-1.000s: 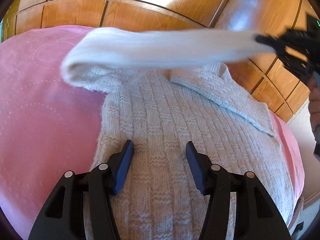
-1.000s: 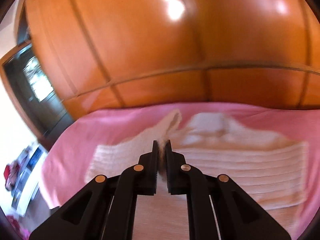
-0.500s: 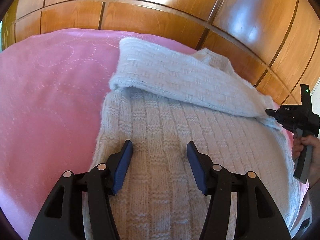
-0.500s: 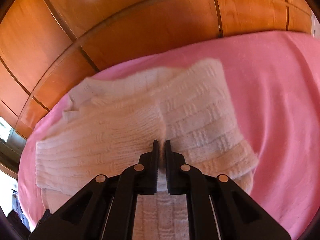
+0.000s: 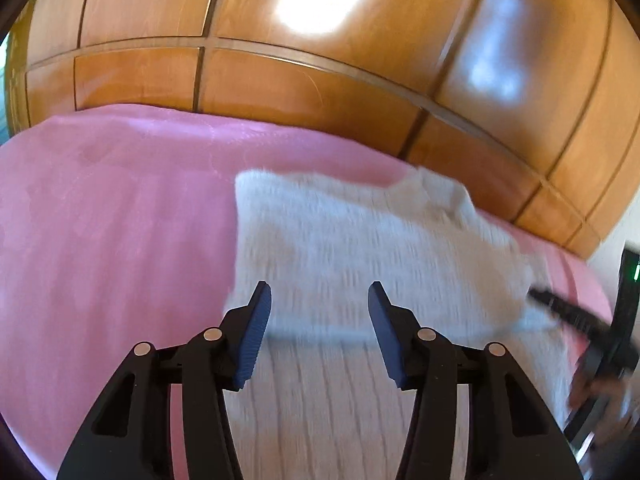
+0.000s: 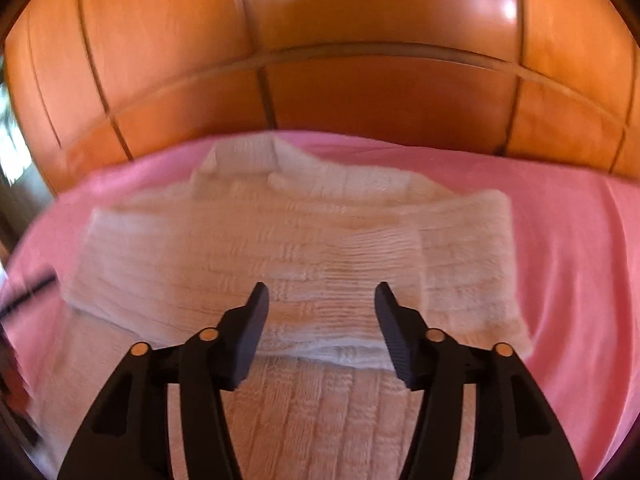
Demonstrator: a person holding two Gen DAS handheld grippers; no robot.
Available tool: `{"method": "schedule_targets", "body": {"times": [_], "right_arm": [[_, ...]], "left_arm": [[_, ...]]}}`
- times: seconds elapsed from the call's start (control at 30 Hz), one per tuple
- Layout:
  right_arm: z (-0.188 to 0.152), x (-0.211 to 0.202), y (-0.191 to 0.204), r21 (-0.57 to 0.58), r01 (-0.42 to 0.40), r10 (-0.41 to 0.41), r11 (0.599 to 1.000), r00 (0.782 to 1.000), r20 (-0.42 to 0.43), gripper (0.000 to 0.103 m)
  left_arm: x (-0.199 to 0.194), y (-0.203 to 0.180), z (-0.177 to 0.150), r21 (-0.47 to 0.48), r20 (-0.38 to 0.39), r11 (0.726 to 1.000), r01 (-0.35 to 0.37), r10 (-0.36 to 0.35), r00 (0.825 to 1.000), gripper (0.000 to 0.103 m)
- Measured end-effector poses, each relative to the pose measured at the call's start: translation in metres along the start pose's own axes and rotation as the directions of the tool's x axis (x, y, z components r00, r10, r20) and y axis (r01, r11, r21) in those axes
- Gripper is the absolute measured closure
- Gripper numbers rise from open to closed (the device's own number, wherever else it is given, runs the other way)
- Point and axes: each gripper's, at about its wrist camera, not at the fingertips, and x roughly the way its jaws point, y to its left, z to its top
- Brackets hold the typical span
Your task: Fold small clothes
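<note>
Both tools spread wide, nothing gripped: left tool (image 5: 316, 300), right tool (image 6: 320, 300). Sleeve (image 6: 280, 264) laid across white sweater (image 5: 360, 400); bare pink bed (image 5: 100, 240) seen past the left edge.

A home bedroom.
Pink bedspread (image 5: 112, 240) fills the lower frame; glossy wooden wardrobe panels (image 5: 320, 92) span the top.
</note>
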Motion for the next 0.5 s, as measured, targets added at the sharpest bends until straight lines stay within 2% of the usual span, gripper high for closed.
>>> {"method": "schedule_targets", "body": {"times": [0.1, 0.2, 0.3, 0.33, 0.4, 0.5], "right_arm": [[-0.002, 0.025, -0.008, -0.006, 0.08, -0.08, 0.997, 0.996, -0.035, 0.041], [-0.008, 0.031, -0.024, 0.034, 0.061, -0.06, 0.998, 0.998, -0.014, 0.039], [-0.013, 0.027, -0.022, 0.024, 0.071, -0.071, 0.997, 0.997, 0.011, 0.038], [-0.015, 0.027, -0.022, 0.02, 0.071, -0.072, 0.997, 0.997, 0.013, 0.037], [-0.016, 0.028, -0.02, 0.017, 0.076, -0.076, 0.997, 0.997, 0.014, 0.036], [-0.017, 0.03, -0.02, 0.012, 0.084, -0.084, 0.996, 0.996, 0.017, 0.034]], "left_arm": [[0.023, -0.005, 0.022, 0.004, -0.014, 1.0, 0.011, -0.011, 1.0, 0.053], [0.055, -0.011, 0.035, 0.039, -0.059, 0.999, 0.005, -0.002, 0.998, 0.053], [0.102, -0.01, 0.036, 0.055, -0.141, 0.997, -0.044, 0.052, 0.989, 0.053], [0.115, -0.007, 0.034, 0.062, -0.136, 0.996, -0.063, 0.071, 0.988, 0.053], [0.118, -0.009, 0.032, 0.074, -0.1, 0.994, -0.083, 0.09, 0.991, 0.052], [0.116, -0.012, 0.031, 0.088, -0.097, 0.991, -0.1, 0.109, 0.989, 0.052]]}}
